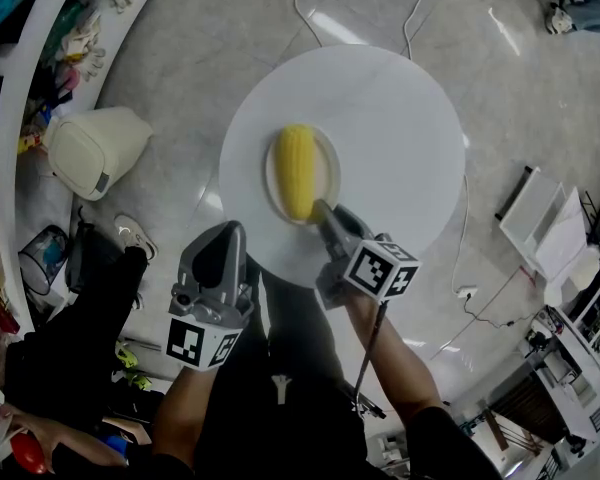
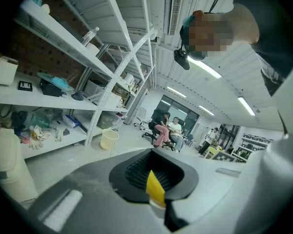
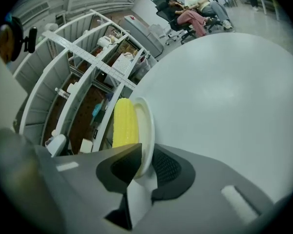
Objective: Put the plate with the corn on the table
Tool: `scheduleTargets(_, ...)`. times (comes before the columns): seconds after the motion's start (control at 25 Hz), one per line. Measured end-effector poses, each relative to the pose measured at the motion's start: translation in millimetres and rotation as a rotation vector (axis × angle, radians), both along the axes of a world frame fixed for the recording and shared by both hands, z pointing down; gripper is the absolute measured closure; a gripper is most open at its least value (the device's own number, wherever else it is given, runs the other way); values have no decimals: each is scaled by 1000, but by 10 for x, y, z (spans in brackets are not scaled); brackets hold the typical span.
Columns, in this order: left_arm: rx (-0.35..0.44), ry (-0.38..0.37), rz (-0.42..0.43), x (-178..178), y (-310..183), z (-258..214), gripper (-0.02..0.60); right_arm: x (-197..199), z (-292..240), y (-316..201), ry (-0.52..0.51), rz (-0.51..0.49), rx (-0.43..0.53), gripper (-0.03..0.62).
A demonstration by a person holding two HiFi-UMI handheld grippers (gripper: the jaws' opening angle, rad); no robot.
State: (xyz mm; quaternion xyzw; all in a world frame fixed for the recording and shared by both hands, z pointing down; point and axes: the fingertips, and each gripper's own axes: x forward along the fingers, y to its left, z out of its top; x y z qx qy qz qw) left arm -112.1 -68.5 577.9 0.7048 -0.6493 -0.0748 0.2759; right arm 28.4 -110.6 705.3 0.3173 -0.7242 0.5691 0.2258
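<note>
Round table (image 1: 380, 118): white, smooth, matte top, over a glossy grey floor (image 1: 220, 48). Plate (image 1: 326, 160): small, oval, cream, glazed, with a raised rim; it lies flat on the table, left of centre and toward the near edge. Corn (image 1: 296, 168): one yellow cob with a finely ribbed kernel surface, lying in the plate. Its long axis matches the plate's, running away from the person with the near end toward the right gripper (image 1: 323, 211). Right gripper: grey shell, black ribbed pads, marker cube behind. The right gripper view shows the jaws (image 3: 144, 167) moderately parted and astride the plate's (image 3: 146, 123) near rim. A gap shows on the table side and the pads are not pressing. The corn (image 3: 124, 123) appears there end-on, above the rim, with the table (image 3: 224, 106) to its right. The head view alone gives the plate's place on the table. Left gripper (image 1: 229, 232): held off the table at its near-left edge, touching nothing. The left gripper view shows its jaws (image 2: 154, 179) together and empty, aimed up into the room. That view alone shows white metal shelves (image 2: 63, 96), a pale bin (image 2: 109, 139) and seated people (image 2: 166, 128) in the distance.
</note>
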Motion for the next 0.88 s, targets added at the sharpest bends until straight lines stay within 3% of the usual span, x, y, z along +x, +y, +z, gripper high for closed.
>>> scheduleTargets(0.4,-8,4,4,10,1,21,580,33,-29,2,65,-70,56,493)
scheduleTargets(0.88,-17,5,7,-3,34,53,580,123,-33,6,106,-63,92,457)
